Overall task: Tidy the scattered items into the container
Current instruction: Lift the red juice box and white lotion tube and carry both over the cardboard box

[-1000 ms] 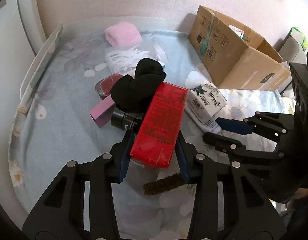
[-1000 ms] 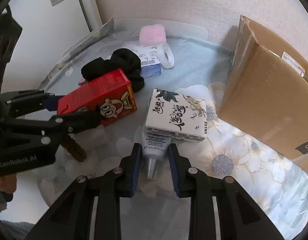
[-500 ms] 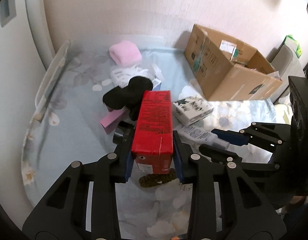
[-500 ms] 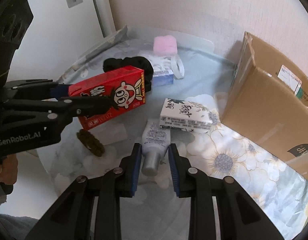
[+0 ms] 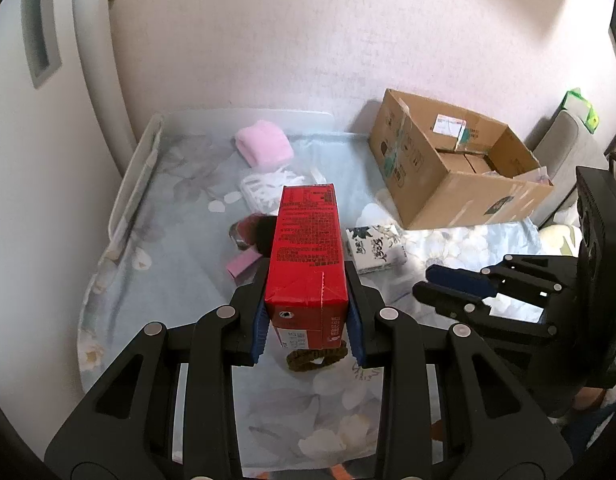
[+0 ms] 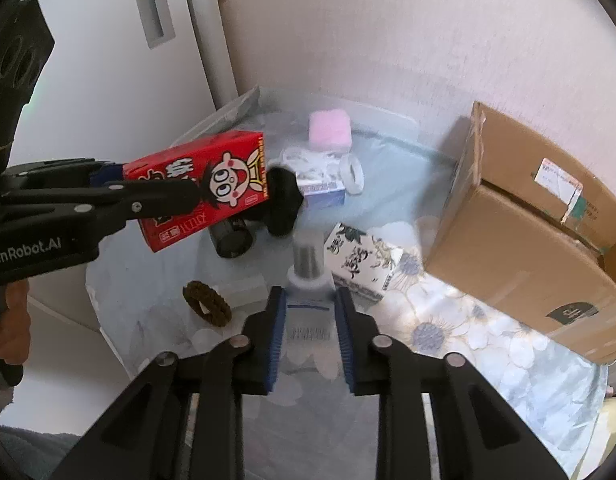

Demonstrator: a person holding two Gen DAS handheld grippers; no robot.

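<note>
My left gripper (image 5: 308, 320) is shut on a red drink carton (image 5: 306, 256) and holds it above the flowered cloth; the carton also shows in the right wrist view (image 6: 204, 192). My right gripper (image 6: 310, 332) is shut on a white tube (image 6: 308, 276) with a silver cap, lifted off the cloth. The open cardboard box (image 5: 452, 168) stands at the right; it also shows in the right wrist view (image 6: 540, 216). A tissue pack (image 6: 360, 260) lies in front of the box.
On the cloth lie a pink towel (image 5: 264, 148), white plastic pieces (image 5: 268, 188), a black sock (image 6: 282, 204), a dark jar (image 6: 232, 236), a tape roll (image 6: 352, 174), a brown hair tie (image 6: 206, 304) and a pink block (image 5: 242, 266). A raised white rim (image 5: 136, 184) bounds the left side.
Both grippers have risen and pulled back. The red carton has left the pile and now stands up in my left gripper. The tube has been lifted off the cloth.
</note>
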